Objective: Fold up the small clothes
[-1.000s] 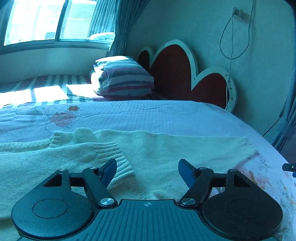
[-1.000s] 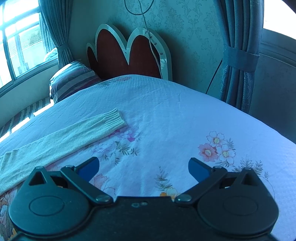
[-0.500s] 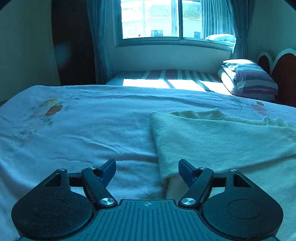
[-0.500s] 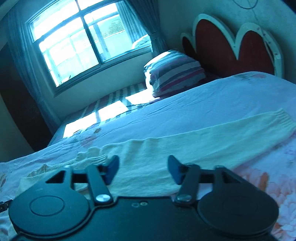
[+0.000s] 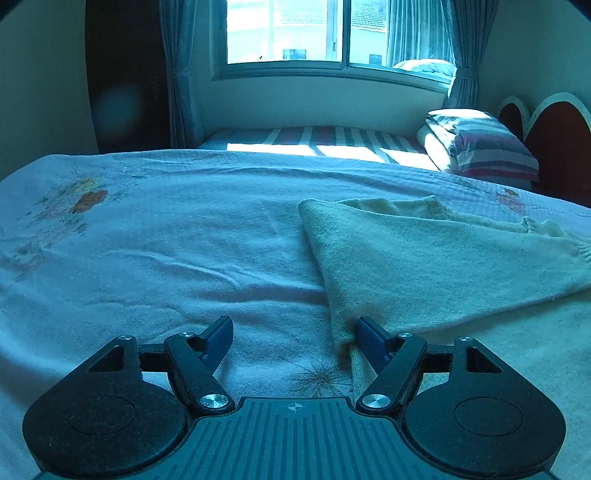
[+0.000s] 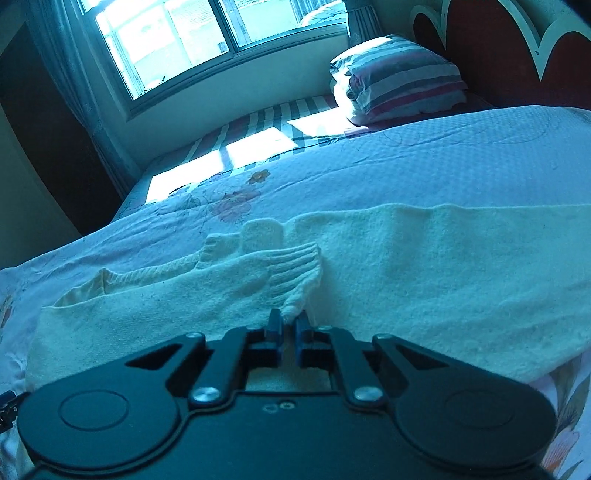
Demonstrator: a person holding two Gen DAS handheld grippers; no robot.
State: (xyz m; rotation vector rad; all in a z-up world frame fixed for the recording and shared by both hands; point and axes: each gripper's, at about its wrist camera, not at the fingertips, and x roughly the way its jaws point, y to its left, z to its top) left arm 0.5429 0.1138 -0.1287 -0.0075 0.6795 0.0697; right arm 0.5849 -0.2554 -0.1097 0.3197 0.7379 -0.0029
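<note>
The right gripper has just been closing and is pinched together on the ribbed cuff of a cream sweater, which lies spread across the bedspread straight ahead of it. The left gripper stands apart over the bedspread, holding nothing; the sweater's folded edge sits just inside its right-hand finger, the body stretching away to that side. Beyond are a striped pillow and window. The risk, I judge: the right grip catches only a thin corner of cuff, so a lift could let the knit slip free or drag the sleeve crooked
</note>
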